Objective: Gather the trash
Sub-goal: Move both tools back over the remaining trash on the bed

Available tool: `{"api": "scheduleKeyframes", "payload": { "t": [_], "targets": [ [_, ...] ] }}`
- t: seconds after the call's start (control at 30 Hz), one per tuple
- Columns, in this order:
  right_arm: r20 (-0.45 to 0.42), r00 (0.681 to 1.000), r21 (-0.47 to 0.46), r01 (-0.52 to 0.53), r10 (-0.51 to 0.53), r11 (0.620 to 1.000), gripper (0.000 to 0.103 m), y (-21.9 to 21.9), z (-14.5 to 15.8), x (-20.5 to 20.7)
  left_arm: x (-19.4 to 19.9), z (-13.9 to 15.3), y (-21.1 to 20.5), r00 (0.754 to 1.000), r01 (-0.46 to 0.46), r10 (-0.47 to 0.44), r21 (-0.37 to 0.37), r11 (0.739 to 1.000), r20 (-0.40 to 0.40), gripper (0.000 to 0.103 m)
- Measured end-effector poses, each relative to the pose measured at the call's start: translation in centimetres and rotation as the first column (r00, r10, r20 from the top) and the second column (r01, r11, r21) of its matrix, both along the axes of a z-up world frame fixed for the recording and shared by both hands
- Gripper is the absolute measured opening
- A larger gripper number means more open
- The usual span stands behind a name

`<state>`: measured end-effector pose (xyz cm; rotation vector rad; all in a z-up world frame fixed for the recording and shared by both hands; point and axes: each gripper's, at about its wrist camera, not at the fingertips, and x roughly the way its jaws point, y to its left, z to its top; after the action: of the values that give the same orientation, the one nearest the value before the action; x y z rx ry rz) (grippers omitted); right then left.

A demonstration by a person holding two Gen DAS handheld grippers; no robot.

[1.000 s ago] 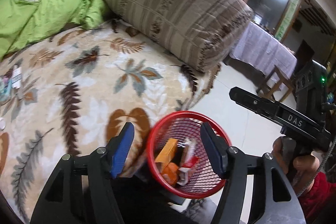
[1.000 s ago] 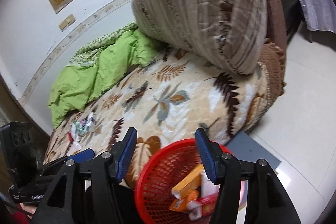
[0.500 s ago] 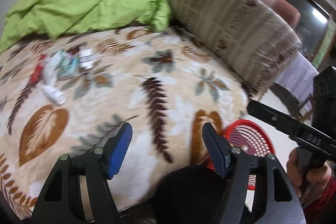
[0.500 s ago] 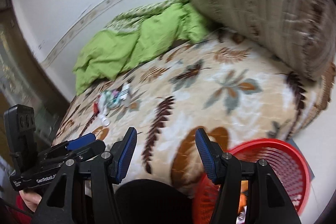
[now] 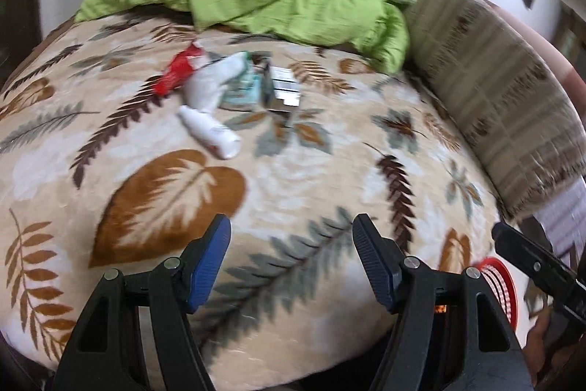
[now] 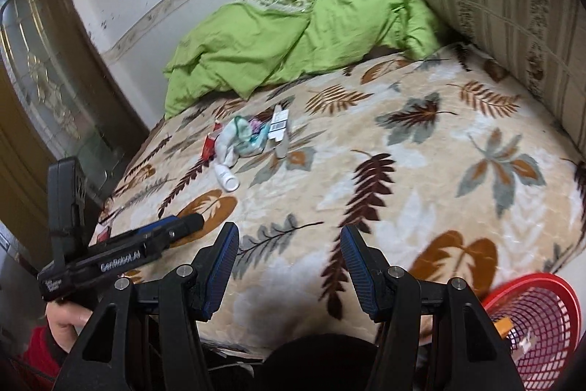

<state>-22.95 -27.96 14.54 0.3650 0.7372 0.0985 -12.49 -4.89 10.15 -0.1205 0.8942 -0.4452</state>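
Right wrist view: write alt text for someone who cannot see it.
The open right gripper hovers over a leaf-patterned blanket, aimed at a small pile of trash further up the bed near a crumpled green quilt. A red mesh basket holding some trash sits at lower right, and the left gripper pokes in from the left.

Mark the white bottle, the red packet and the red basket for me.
white bottle (image 5: 210,131): left wrist view, middle of its body.
red packet (image 5: 179,70): left wrist view, centre of the wrapper.
red basket (image 6: 538,321): right wrist view, inner mesh wall.
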Motion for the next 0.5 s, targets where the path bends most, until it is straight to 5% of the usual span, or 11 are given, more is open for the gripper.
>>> {"api": "scheduleKeyframes", "payload": {
  "t": [0.3, 0.5],
  "targets": [
    [-0.034, 0.998, -0.022, -0.048, 0.047, 0.999, 0.061, 1.9, -0.5, 4.5, 4.0, -1.2, 2.9, 0.992, -0.125, 0.126, 0.006, 0.992, -0.018, 0.068],
    [-0.057, 0.997, -0.040, -0.056, 0.054, 0.998, 0.061, 2.8, -0.5, 10.4, 9.0, -1.6, 5.3, 0.965, -0.260, 0.259, -0.026, 0.965, -0.041, 0.068]
  ]
}}
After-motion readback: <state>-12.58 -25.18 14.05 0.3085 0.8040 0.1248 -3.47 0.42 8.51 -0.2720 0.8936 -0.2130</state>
